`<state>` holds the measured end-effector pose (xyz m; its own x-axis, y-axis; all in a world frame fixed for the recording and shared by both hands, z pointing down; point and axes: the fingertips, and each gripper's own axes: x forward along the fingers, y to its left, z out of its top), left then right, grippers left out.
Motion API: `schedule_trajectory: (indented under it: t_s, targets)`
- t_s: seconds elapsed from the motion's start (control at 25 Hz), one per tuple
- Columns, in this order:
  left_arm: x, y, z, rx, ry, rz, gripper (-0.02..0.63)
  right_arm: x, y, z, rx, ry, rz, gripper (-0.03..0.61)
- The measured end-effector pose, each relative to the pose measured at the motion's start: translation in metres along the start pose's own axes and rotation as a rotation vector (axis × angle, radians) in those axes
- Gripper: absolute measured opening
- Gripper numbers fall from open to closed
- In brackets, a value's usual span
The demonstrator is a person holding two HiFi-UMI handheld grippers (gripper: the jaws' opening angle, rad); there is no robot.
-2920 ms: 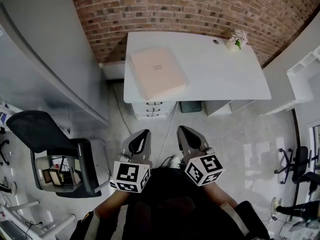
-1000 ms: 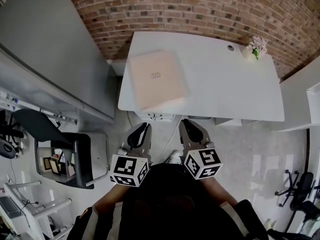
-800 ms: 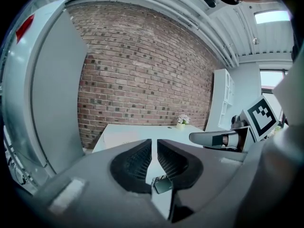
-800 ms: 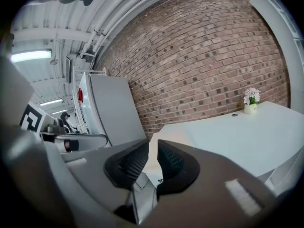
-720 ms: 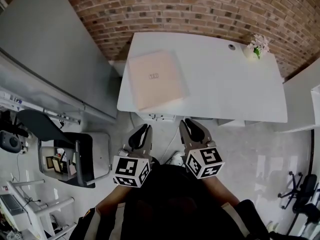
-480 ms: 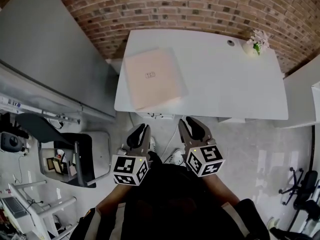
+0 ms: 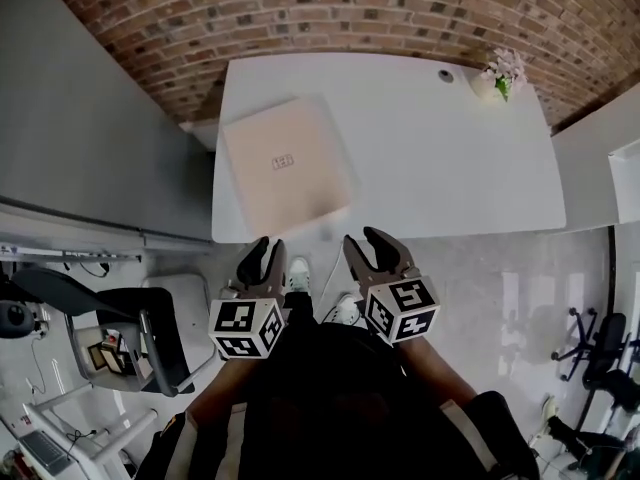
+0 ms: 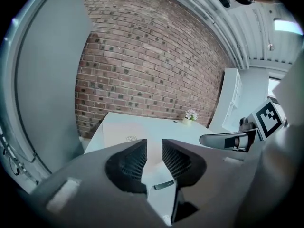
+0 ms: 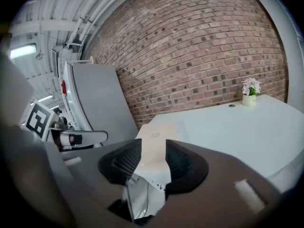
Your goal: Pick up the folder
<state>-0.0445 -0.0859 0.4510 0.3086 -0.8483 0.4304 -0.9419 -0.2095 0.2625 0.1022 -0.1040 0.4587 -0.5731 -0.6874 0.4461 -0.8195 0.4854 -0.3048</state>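
The folder (image 7: 285,163) is a flat pale pink square with a small label, lying on the left part of the white desk (image 7: 450,158) near its front edge. Both grippers hang short of that edge, above the floor, and touch nothing. My left gripper (image 7: 262,258) points at the folder's near left corner and my right gripper (image 7: 372,248) stands to the right of it. The jaws of both have just been opening and nothing is between them. The folder (image 8: 124,136) shows past the left gripper (image 8: 154,153), and the folder (image 9: 159,137) likewise beyond the right gripper (image 9: 153,158).
A small pot of flowers (image 7: 497,73) stands at the desk's far right, next to a cable hole. A brick wall runs behind the desk. A grey partition (image 7: 90,138) flanks the desk's left side. A black office chair (image 7: 120,318) stands at the lower left.
Both grippers have come forward and lower, towards the desk's front edge, and the desk now looks larger. Their jaws stand wider apart than before.
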Motion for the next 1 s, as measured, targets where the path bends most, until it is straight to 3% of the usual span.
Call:
schedule_trajectory:
  t_s: [0.28,0.6,1.0]
  targets:
    - [0.025,0.047,-0.013,-0.087,0.053,0.004,0.178,0.046,-0.01,-0.003,-0.016,0.076,-0.039,0.181]
    - [0.051,0.084,-0.03,-0.129,0.12,-0.001,0.262,0.089,-0.027,-0.019,0.013,0.161,-0.06,0.248]
    - [0.094,0.117,-0.066,-0.179,0.232,-0.014,0.307,0.138,-0.054,-0.042,0.039,0.265,-0.059,0.345]
